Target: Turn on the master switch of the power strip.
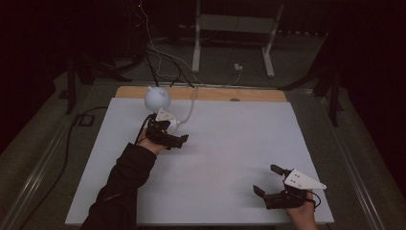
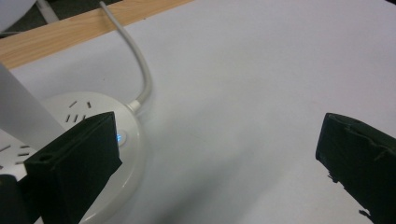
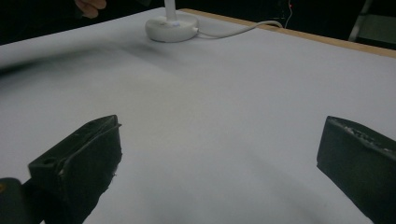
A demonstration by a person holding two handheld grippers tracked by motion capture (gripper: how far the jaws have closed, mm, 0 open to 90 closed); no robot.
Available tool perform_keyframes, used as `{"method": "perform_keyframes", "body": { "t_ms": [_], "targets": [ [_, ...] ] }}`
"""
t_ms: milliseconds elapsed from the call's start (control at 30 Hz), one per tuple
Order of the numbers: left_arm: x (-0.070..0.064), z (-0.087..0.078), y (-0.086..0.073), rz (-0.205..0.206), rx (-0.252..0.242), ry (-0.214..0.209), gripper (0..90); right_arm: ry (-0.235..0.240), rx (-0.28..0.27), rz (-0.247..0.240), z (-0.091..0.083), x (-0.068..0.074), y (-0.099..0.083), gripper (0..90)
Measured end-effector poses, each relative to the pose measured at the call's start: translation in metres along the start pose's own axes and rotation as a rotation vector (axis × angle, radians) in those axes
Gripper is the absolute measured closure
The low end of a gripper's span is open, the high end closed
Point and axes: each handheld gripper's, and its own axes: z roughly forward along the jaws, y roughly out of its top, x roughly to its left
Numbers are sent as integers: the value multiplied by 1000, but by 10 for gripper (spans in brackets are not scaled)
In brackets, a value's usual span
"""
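Both grippers spread and empty over a white-covered table, left one beside a round white power strip.

Left gripper (image 1: 178, 140) sits at the far left of the white sheet (image 1: 230, 143), jaws wide apart, nothing between them; in the left gripper view its left jaw overlaps the round white power strip (image 2: 100, 109), socket slots and a small blue light (image 2: 120, 137) visible on top, contact cannot be told. White cable (image 2: 137, 63) curves from the strip toward the wooden table edge (image 1: 206, 93). A white globe-shaped lamp head (image 1: 158, 97) stands above the strip on a white stem. Right gripper (image 1: 268, 179) is near the front right corner, well apart from the strip, jaws spread wide over bare sheet, holding nothing. Dark sleeve (image 1: 122, 187) on the left forearm.
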Motion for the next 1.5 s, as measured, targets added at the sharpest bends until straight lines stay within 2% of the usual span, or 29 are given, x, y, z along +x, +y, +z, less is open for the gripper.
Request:
{"method": "perform_keyframes", "body": {
  "t_ms": [200, 233, 367, 400, 533, 867, 1100, 1367, 1500],
  "targets": [
    [-6, -11, 3, 17, -21, -14, 2, 1, 1, -2, 0, 1, 0, 0],
    [-8, -15, 4, 21, -29, -37, 2, 1, 2, -1, 1, 1, 0, 0],
    [-13, -22, 4, 35, -39, -40, 2, 1, 3, -2, 1, 1, 0, 0],
    [-15, -26, 3, 35, -45, -62, 2, 1, 3, -3, 1, 1, 0, 0],
    [-18, -30, 0, 46, -40, -70, 2, 1, 3, -3, 1, 1, 0, 0],
    [-23, -46, -17, 59, -40, -91, 2, 0, 2, -4, 0, 1, 0, 0],
    [-28, -56, -36, 66, -30, -105, 2, 0, 1, -5, 0, 1, 1, 0],
    [-32, -62, -53, 84, -11, -130, 2, 2, 3, -3, 1, 1, 0, 0],
    [-32, -65, -62, 79, -10, -137, 2, 2, 4, -4, 1, 1, 0, 0]
  ]
}}
